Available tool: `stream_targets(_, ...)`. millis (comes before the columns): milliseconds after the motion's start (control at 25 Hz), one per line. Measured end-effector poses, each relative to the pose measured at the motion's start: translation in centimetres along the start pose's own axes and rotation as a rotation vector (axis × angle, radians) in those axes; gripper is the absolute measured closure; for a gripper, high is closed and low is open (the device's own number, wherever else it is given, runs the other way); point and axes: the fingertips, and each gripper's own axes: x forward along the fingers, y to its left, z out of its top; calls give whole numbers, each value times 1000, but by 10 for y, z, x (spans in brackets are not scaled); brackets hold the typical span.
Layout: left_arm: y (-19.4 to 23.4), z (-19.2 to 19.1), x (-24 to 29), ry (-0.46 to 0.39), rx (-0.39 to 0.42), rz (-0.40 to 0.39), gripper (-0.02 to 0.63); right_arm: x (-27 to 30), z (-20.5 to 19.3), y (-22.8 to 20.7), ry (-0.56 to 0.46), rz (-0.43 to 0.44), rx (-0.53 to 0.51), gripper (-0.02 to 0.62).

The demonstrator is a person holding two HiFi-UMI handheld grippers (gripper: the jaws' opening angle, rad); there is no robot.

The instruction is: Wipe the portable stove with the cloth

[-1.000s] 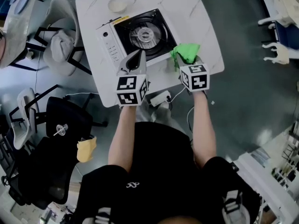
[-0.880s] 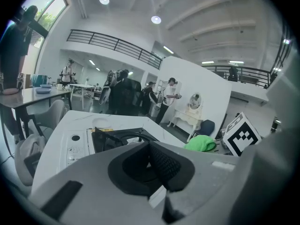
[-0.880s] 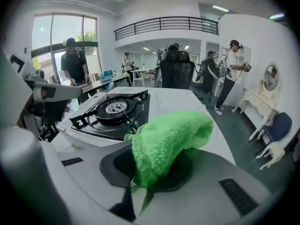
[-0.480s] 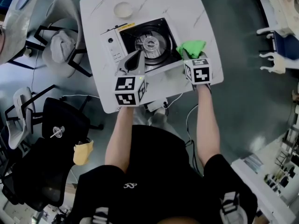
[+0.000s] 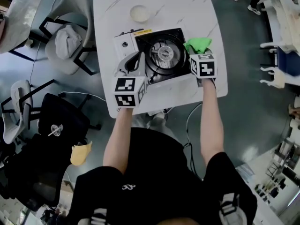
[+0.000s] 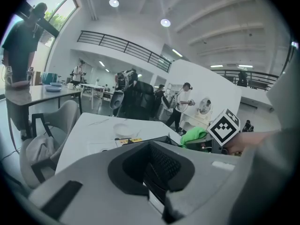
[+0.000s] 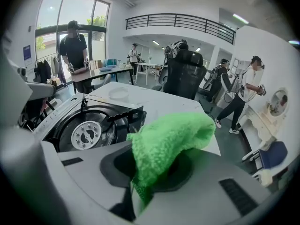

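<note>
Now the right gripper (image 5: 198, 54), clamped on the green cloth (image 5: 197, 44), has reached the right edge of the portable stove (image 5: 161, 55). The left gripper (image 5: 138, 56), jaws together, hovers at its front.

- White marble-look table (image 5: 206, 13), with the portable stove (image 5: 161, 55) sat roughly mid-table, control panel on the side toward the left edge.
- Small round bowl (image 5: 139, 13) up by the far edge, not touching the stove.
- Right gripper (image 5: 196, 51) is at the stove's right side, with the green cloth (image 5: 198, 44) bunched up at its tip.
- Left gripper (image 5: 136, 62) is over the stove's near left corner, jaws pinched to a point.
- Grey chair (image 5: 70, 36) just off the table's left edge.
</note>
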Motion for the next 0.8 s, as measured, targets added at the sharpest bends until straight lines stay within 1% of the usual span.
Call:
stream_targets(240, 30, 6, 2, 2, -21, 16, 611, 22, 24, -5, 9, -24, -11, 551)
stream_targets(360, 42, 10, 3, 0, -30, 20, 611, 32, 40, -6, 5, -32, -28, 551)
stream_targets(520, 56, 15, 0, -8, -38, 29, 610, 46, 53, -8, 25, -44, -51, 551)
stream_targets(640, 71, 19, -3, -14, -45, 43, 611, 55, 69, -8, 32, -69, -101, 552)
stream_targets(800, 92, 21, -11, -19, -56, 69, 611, 66, 82, -8, 57, -100, -206, 552)
